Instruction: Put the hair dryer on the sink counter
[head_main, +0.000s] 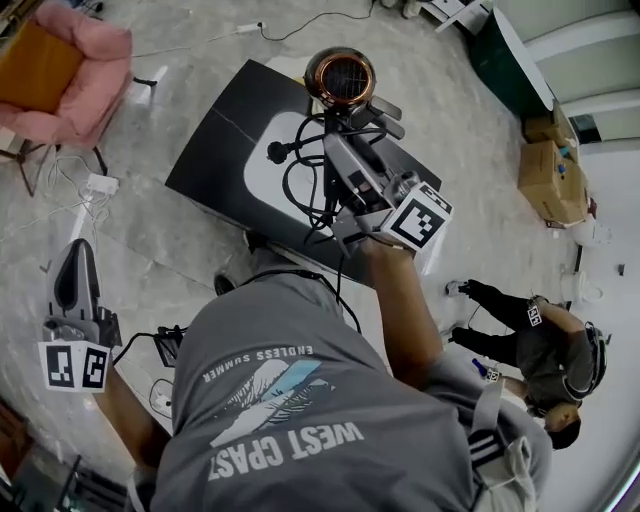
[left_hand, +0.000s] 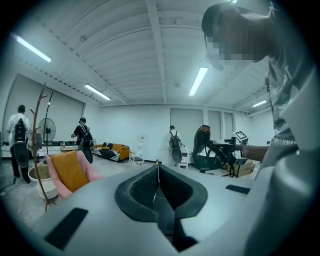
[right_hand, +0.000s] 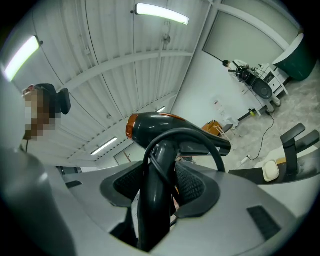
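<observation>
Hair dryer (head_main: 340, 78) first: it is black with a copper ring round its rear grille, and it is held over the far end of the sink counter (head_main: 215, 150), a dark slab with a white basin (head_main: 262, 170) let into it. The right gripper (head_main: 345, 160) has it by the handle. In the right gripper view the two ribbed pads (right_hand: 192, 185) stand fairly wide and press on the handle from either side, with the barrel lying crosswise beyond the jaw tips. The dryer's black cord (head_main: 300, 190) hangs in loose loops above the basin, and one loop arches over the handle. From the head view I cannot tell whether the dryer touches the counter or is just above it. The left gripper (head_main: 78, 255) is well apart from all this, low at the person's near left side over the bare floor, its jaws closed together with nothing between them. A pink armchair (head_main: 95, 75) with an orange cushion (head_main: 35, 65) stands at the far left, cardboard boxes (head_main: 550, 175) sit at the far right, and another person (head_main: 530, 340) crouches on the floor at the near right.
</observation>
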